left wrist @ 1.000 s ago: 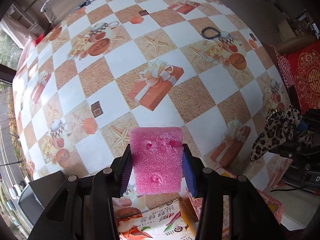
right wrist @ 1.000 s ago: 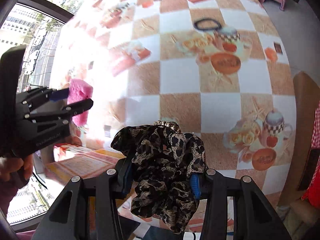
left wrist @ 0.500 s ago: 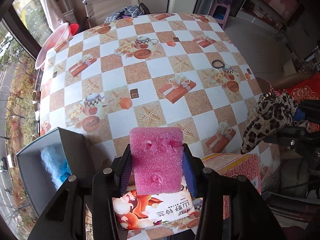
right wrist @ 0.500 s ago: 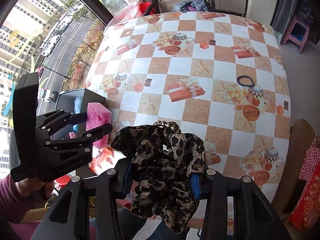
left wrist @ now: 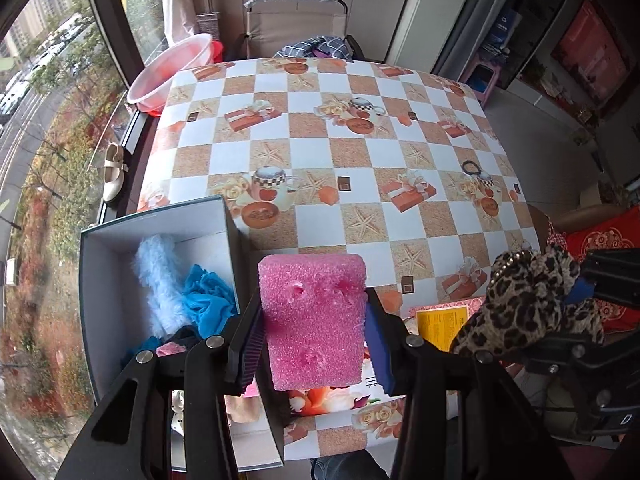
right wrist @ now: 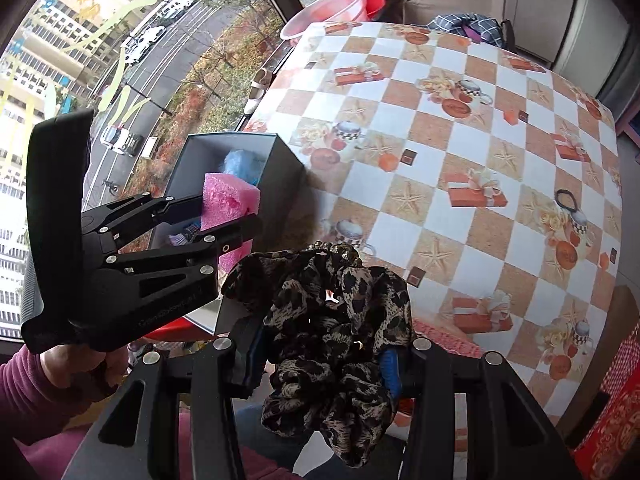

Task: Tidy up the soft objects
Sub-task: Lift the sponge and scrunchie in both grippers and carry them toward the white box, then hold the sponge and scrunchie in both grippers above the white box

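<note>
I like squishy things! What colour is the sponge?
Bright pink sponge, clearest in the left wrist view.

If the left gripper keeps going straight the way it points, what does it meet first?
Probably the checkered tablecloth just beyond the open grey box. The left gripper holds the pink foam sponge beside the box's right wall, not over its opening. Depth is uncertain.

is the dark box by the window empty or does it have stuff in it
Not empty: the open box already holds a fluffy light-blue piece and crumpled blue fabric.
</note>
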Tool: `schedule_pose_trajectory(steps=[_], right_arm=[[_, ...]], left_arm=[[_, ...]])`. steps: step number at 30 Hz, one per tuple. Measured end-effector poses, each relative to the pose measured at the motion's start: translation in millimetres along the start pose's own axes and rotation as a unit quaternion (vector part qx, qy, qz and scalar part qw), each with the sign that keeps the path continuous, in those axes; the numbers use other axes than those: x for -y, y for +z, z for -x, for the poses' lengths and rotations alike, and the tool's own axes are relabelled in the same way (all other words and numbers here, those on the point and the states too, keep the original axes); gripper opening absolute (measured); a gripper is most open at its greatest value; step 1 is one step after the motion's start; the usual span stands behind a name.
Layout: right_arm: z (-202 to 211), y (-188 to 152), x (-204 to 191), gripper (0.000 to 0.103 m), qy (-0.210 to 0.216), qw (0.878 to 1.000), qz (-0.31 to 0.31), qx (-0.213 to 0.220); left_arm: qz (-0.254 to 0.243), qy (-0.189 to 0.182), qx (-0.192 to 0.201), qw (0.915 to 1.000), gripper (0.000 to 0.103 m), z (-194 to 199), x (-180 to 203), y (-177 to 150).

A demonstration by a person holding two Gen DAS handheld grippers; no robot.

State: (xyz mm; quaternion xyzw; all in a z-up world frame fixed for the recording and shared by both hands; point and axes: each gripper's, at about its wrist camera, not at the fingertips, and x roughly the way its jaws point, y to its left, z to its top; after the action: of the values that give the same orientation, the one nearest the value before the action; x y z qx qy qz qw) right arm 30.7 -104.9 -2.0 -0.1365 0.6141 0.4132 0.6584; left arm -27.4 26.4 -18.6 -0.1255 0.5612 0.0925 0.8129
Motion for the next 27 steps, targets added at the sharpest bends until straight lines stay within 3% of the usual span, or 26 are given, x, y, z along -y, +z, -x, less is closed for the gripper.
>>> schedule_pose_trajectory(steps=[15, 27], right_arm=[[-53.5, 27.7, -95.6, 0.047, 0.028, 0.994, 0.095, -0.047], [-86.5, 44.0, -139.6, 0.047, 0.027, 0.984, 0.156, -0.079]], left_arm=[[0.121, 0.043, 0.006, 0.9917, 0.049, 18.5, -94.3, -48.4], [0.186, 0.060, -0.005, 0.9807, 0.049, 14.9, -134.0, -79.3]])
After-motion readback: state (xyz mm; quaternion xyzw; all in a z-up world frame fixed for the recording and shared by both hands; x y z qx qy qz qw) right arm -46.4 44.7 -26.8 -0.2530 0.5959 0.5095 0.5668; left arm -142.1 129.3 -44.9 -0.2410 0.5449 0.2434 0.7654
